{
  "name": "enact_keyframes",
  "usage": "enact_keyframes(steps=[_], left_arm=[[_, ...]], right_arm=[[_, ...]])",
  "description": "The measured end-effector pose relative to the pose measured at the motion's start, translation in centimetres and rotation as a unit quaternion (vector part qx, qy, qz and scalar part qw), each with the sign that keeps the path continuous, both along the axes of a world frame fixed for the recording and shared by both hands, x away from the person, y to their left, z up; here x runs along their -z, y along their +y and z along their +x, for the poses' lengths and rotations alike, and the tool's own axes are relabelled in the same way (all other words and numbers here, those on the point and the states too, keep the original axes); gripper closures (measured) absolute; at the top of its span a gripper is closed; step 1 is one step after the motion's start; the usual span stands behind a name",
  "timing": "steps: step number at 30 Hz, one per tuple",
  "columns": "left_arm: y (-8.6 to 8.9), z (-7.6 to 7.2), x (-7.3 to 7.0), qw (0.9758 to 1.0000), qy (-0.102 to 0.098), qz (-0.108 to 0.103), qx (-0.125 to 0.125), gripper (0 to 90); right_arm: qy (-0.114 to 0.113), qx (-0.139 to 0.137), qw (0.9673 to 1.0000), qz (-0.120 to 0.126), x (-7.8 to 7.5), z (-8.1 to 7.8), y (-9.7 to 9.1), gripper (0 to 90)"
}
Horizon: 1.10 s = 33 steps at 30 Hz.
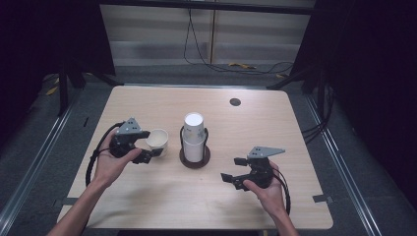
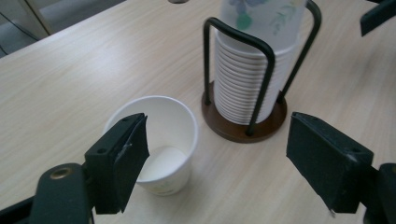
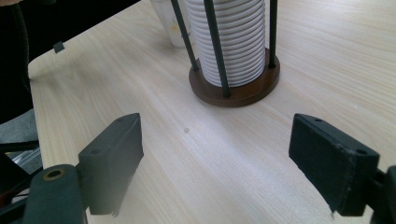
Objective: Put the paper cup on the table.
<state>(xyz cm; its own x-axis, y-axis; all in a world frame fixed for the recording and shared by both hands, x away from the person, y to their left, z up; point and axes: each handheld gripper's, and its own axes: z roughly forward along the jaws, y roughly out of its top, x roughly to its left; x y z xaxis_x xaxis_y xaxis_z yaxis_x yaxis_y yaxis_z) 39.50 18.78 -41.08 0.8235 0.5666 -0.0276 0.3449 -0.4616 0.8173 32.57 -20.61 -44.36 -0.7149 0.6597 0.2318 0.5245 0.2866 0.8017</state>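
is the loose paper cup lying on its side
No, the paper cup stands upright on the table, open mouth up, beside the cup holder.

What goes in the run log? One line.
left gripper: open beside paper cup | right gripper: open, empty | cup stack: in holder

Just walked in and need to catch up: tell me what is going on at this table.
A person works at a light wooden table with a claw in each hand. The left claw is open, one jaw right beside a single white paper cup standing upright on the table; the cup is not gripped. Next to it, a stack of white paper cups sits in a black wire holder with a round brown base. The right claw is open over bare tabletop, holding nothing.
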Motion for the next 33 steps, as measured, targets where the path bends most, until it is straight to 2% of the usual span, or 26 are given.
enact_keyframes(steps=[1, 5, 7, 11, 13, 14, 16, 18, 20, 22, 24, 25, 27, 28, 29, 33], left_arm=[[0.0, -0.2, 0.2, 1.0, -0.003, 0.002, 0.004, 20.7], [-0.1, -0.8, 1.4, 0.9999, 0.011, -0.007, 0.009, 20.7], [-0.2, -1.1, 2.0, 0.9999, 0.016, -0.006, 0.002, 20.7], [-0.4, -1.9, 2.2, 0.9995, 0.025, -0.02, 0.005, 20.7], [-0.5, -2.1, 2.5, 0.9997, 0.024, -0.006, 0.008, 20.7], [-0.6, -2.3, 2.8, 0.9995, 0.029, -0.009, 0.009, 20.7], [-0.5, -2.4, 3.4, 0.9994, 0.032, -0.002, 0.012, 20.7], [-0.5, -2.6, 3.9, 0.999, 0.044, -0.009, 0.008, 20.7], [-0.7, -2.7, 4.3, 0.9992, 0.038, -0.004, 0.01, 20.7], [-0.7, -2.6, 4.7, 0.9986, 0.052, -0.006, 0.009, 20.7], [-0.6, -2.4, 5.1, 0.9953, 0.089, -0.037, 0.015, 20.6], [-0.5, -2.4, 5.3, 0.9947, 0.093, -0.038, 0.018, 20.6], [-0.6, -2.7, 5.6, 0.9982, 0.061, 0.002, 0.001, 20.6], [-0.6, -2.7, 5.8, 0.998, 0.063, 0.005, 0.001, 20.1], [-0.5, -2.7, 5.9, 0.9975, 0.07, -0.001, 0.006, 19.8], [-0.3, -2.9, 6.4, 0.9971, 0.075, -0.014, 0.001, 19.7]], right_arm=[[0.001, 0.001, 1.0, 0.001, 0.0, 0.0, 0.0, 17.3], [0.0, 0.002, 1.0, 0.002, 0.0, 0.0, 0.0, 17.3], [0.002, 0.002, 1.0, 0.003, 0.1, 0.0, 0.0, 17.2], [0.002, 0.005, 1.0, 0.001, 0.3, 0.0, -0.1, 17.2], [0.003, 0.007, 1.0, 0.001, 0.4, 0.0, -0.1, 17.2], [0.002, 0.009, 1.0, 0.001, 0.4, 0.0, -0.1, 17.2], [0.004, 0.01, 0.9999, 0.003, 0.5, 0.1, -0.2, 17.2], [0.005, 0.012, 0.9999, 0.004, 0.6, 0.1, -0.3, 17.3], [0.006, 0.012, 0.9999, 0.004, 0.7, 0.2, -0.3, 17.2], [0.007, 0.014, 0.9999, 0.002, 0.8, 0.2, -0.3, 17.4], [0.008, 0.016, 0.9998, 0.002, 0.9, 0.2, -0.4, 17.5], [0.008, 0.019, 0.9998, 0.003, 1.0, 0.2, -0.4, 17.4], [0.011, 0.026, 0.9996, 0.004, 1.2, 0.1, -0.4, 17.4], [0.013, 0.026, 0.9996, 0.002, 1.3, 0.0, -0.4, 17.4], [0.013, 0.027, 0.9996, 0.0, 1.3, 0.0, -0.3, 17.4], [0.012, 0.037, 0.9992, -0.004, 1.5, 0.0, -0.3, 17.2]])
